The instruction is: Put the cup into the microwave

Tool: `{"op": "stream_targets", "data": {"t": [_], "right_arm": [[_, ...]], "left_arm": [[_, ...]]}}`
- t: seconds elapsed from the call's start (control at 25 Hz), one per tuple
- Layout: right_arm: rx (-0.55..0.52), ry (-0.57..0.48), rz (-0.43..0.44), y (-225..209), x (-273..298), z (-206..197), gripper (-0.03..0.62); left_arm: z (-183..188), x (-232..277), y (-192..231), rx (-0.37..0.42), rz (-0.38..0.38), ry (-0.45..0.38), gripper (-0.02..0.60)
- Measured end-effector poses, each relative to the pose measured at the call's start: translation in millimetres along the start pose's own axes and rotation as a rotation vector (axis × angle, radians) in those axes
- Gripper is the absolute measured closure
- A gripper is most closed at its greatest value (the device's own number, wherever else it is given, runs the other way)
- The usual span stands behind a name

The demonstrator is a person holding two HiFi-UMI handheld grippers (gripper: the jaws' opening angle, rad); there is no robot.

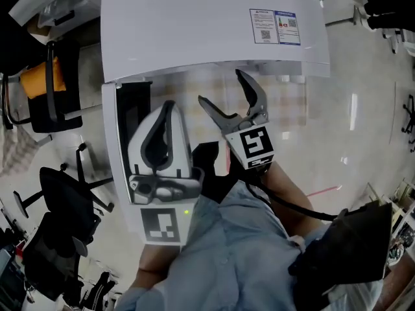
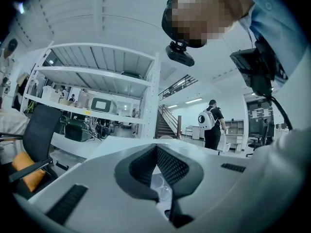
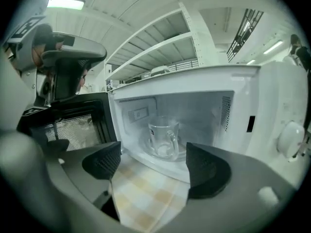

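A clear glass cup (image 3: 163, 139) with a handle stands on the turntable inside the white microwave (image 3: 228, 81). The microwave's door (image 3: 73, 125) hangs open to the left. My right gripper (image 3: 153, 161) is open and holds nothing. It hovers outside the cavity over a checked cloth (image 3: 141, 193), apart from the cup. From the head view the microwave's top (image 1: 194, 24) hides the cup, and the right gripper (image 1: 220, 86) points at the opening. My left gripper (image 1: 170, 103) sits by the open door (image 1: 133, 109) with its tips together. In the left gripper view the left gripper (image 2: 156, 147) grips nothing.
The microwave's knob panel (image 3: 291, 137) lies right of the cavity. Black office chairs (image 1: 58, 199) and a chair with an orange cushion (image 1: 42, 80) stand on the left. A white shelving rack (image 2: 97, 81) and a person with a backpack (image 2: 212, 125) are far off.
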State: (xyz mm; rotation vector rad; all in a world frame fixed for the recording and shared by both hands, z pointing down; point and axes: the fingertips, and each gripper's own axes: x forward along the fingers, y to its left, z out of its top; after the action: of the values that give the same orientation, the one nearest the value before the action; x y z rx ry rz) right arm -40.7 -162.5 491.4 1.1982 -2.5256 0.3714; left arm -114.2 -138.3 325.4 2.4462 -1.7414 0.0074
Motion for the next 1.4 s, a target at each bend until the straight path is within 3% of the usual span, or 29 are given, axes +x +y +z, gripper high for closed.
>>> {"op": "stream_targets", "data": {"t": [0.04, 0.12, 0.24, 1.04, 1.4], "right_arm": [[0.005, -0.001, 0.000, 1.4, -2.1, -0.5, 0.193], [0.008, 0.000, -0.007, 2.5, -3.3, -1.4, 0.287], [0.006, 0.005, -0.037, -0.6, 2.2, -2.3, 0.582], [0.044, 0.036, -0.081, -21.3, 79.0, 1.9, 0.591], [0.040, 0.025, -0.045, -7.9, 56.4, 11.6, 0.591]], "left_arm": [[0.9, 0.1, -1.8, 0.001, -0.003, -0.001, 0.581], [2.5, 0.8, -3.9, 0.001, -0.004, -0.003, 0.581], [4.2, 0.7, -4.0, 0.008, 0.001, -0.005, 0.581], [0.3, 8.4, 31.5, 0.013, 0.080, 0.034, 0.581], [7.6, 2.9, 18.4, 0.011, 0.036, 0.015, 0.581]]}}
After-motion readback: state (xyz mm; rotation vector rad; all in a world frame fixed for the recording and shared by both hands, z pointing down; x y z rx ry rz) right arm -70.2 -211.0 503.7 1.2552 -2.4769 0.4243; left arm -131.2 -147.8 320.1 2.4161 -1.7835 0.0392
